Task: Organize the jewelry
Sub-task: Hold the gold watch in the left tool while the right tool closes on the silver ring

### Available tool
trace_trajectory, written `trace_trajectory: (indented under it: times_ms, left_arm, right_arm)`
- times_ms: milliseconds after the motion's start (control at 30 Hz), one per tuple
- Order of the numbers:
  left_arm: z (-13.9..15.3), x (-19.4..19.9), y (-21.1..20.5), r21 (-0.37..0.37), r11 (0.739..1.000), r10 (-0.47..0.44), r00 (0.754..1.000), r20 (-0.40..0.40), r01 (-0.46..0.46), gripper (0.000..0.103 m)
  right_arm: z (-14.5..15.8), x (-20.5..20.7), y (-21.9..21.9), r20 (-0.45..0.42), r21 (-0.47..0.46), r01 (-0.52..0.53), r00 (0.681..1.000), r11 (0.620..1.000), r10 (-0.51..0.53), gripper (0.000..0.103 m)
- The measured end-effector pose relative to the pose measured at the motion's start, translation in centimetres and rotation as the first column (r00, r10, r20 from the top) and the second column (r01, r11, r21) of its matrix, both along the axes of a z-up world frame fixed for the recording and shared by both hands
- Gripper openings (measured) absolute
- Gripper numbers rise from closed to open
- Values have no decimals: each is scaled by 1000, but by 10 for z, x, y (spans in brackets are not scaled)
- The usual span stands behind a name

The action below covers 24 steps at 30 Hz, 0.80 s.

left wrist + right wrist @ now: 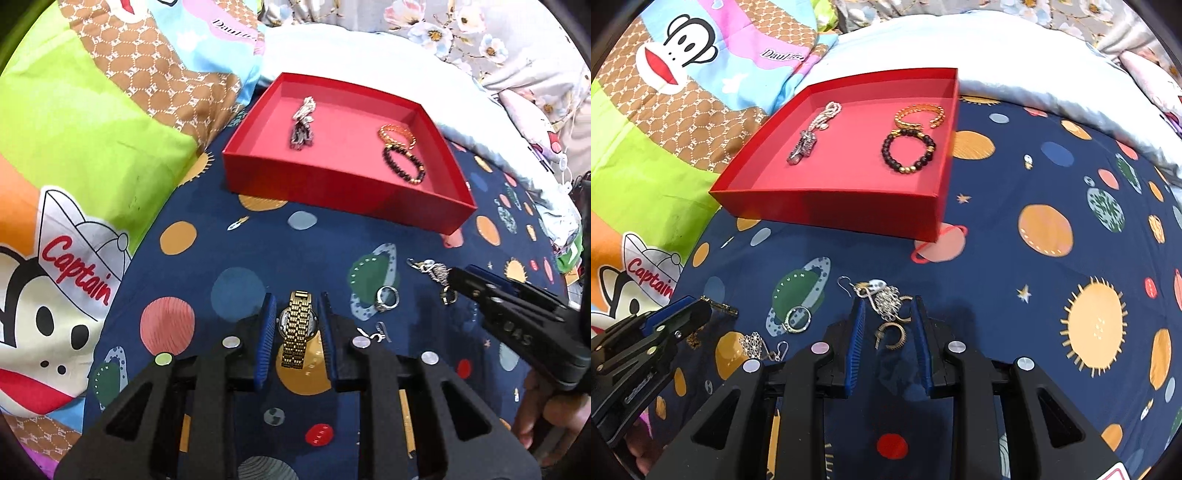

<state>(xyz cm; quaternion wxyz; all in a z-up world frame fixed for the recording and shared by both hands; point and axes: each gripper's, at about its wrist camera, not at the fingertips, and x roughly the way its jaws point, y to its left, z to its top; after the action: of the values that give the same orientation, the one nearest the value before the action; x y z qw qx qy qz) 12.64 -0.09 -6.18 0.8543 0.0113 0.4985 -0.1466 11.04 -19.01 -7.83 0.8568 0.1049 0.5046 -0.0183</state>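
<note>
Jewelry lies split: gold watch (296, 328) pinched between the left tool's (297, 330) blue pads above the planet-print bedsheet (1034, 295), right tool (890, 328) narrowly parted, straddling loose silver and gold earrings (890, 314) without visibly pressing them, bracelets (910, 147) in the red tray (831, 210).

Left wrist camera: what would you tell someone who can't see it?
The left gripper is shut on a gold watch above a dark-blue planet-print blanket. Beyond it sits a red tray holding bracelets and a silver necklace.
</note>
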Motion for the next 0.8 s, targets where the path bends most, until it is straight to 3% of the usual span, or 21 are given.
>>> trace_trajectory:
  times_ms: [467,800]
  left_arm:
    - [-3,-4,7,14,1000,0,1000,-21,0,22]
    - [-3,-7,13,20,1000,12,1000,-19,-12,22]
  right_arm:
    - [-7,-21,5,-35,30,-6,999,1000,7,25]
    - [-9,-5,49,-27,65,-104,994,992,106,25]
